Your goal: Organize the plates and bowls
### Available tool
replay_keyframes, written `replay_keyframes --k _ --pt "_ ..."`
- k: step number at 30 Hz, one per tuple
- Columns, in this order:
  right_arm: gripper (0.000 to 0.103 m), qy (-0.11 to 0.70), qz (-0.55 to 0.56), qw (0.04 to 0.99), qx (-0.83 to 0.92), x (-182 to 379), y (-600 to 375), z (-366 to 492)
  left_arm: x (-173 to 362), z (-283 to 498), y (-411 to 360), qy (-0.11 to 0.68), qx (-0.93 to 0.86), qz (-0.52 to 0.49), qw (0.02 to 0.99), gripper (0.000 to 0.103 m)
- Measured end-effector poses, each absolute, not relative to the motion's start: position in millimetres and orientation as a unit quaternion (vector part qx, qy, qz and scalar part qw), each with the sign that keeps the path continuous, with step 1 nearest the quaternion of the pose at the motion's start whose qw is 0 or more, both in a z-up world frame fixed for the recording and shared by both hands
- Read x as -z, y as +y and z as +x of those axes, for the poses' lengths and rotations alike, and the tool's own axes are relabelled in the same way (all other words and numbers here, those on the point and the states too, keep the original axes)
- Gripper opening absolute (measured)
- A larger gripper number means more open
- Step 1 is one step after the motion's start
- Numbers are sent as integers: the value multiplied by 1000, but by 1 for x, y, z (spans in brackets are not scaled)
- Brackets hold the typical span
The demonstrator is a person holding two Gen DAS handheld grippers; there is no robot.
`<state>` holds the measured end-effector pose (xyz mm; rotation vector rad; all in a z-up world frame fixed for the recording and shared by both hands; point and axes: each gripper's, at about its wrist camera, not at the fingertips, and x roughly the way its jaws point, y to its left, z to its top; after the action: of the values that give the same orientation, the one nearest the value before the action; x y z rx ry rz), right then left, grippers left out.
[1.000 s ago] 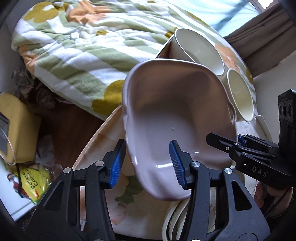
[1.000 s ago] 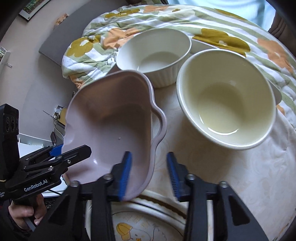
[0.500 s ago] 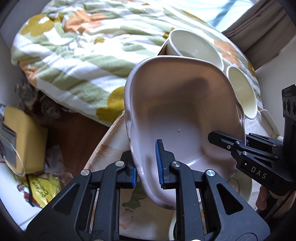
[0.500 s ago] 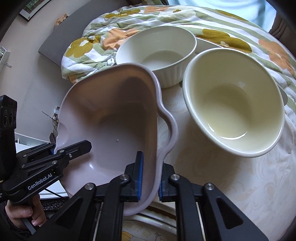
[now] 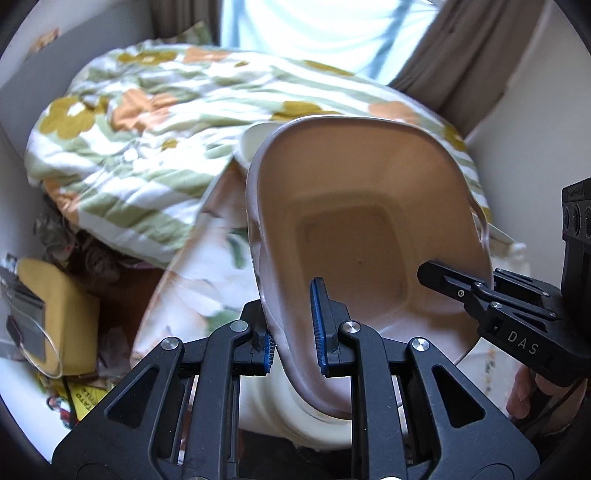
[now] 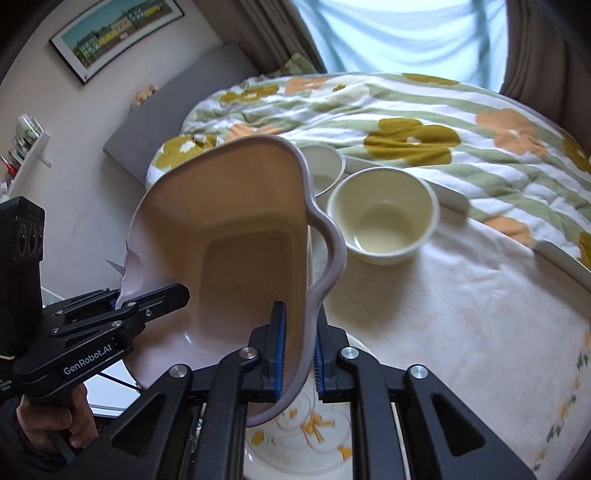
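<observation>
At frame centre, tilted above the table [image 6: 461,314], the dish [image 5: 354,236] is pinched at both rims: left gripper [image 5: 295,332] on its near-left rim, right gripper [image 6: 298,347] on the opposite one. Two bowls [image 6: 384,218] sit upper right of it.

Left hand-held gripper [image 5: 293,334] clamps pink dish [image 5: 362,236] rim; right hand-held gripper [image 5: 454,284] grips opposite rim.

Floral quilt [image 6: 424,122], framed picture [image 6: 114,35], brown curtains [image 5: 461,55].
</observation>
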<state>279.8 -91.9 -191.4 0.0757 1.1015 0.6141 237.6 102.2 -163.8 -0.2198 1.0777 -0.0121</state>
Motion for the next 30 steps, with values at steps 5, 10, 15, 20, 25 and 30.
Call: replay_keyframes --k 5,10,15,20,25,30 --pt "12 495 46 830 -253 170 -154 236 147 212 38 507 50 -92 856 15" --pt "12 497 68 841 -202 171 -220 202 152 194 -34 517 103 -79 846 15" --pt "12 506 88 847 -140 176 -277 178 170 189 -96 536 160 -80 825 15" --pt "12 527 107 839 -86 200 -328 168 207 196 -153 571 201 -67 793 15" --pt "12 550 131 823 -50 236 -360 168 248 202 -193 598 218 -49 770 15" --pt "12 560 151 814 -35 266 -375 166 279 202 -214 611 220 -30 760 15"
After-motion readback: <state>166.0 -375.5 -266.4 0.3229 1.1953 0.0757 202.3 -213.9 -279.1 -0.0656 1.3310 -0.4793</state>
